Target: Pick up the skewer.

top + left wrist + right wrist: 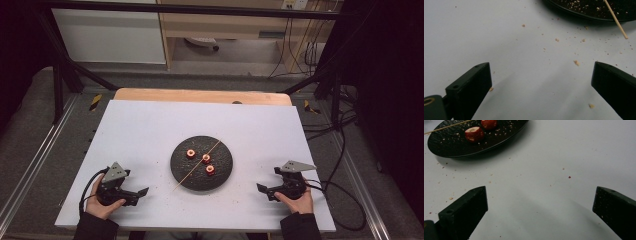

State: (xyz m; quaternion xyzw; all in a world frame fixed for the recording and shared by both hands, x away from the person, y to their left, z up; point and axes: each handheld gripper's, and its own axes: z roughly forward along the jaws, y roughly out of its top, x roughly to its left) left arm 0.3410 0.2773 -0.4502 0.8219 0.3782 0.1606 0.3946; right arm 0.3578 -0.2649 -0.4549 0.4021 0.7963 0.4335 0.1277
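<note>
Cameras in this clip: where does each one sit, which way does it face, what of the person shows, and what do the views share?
High view: above the person's side, looking forward and down on the white table; both forearms, left gripper and right gripper show.
Left gripper view: rides the left gripper, faces the plate edge and skewer; its open jaws show.
Right gripper view: rides the right gripper, faces the plate and two red pieces; its open jaws show.
Shared: plate and skewer.

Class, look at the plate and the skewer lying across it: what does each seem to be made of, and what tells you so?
Plate: probably matte black ceramic or stoneware, judging by its dull, ridged surface. Skewer: likely bamboo or wood, being thin, pale tan and unpolished.
</note>
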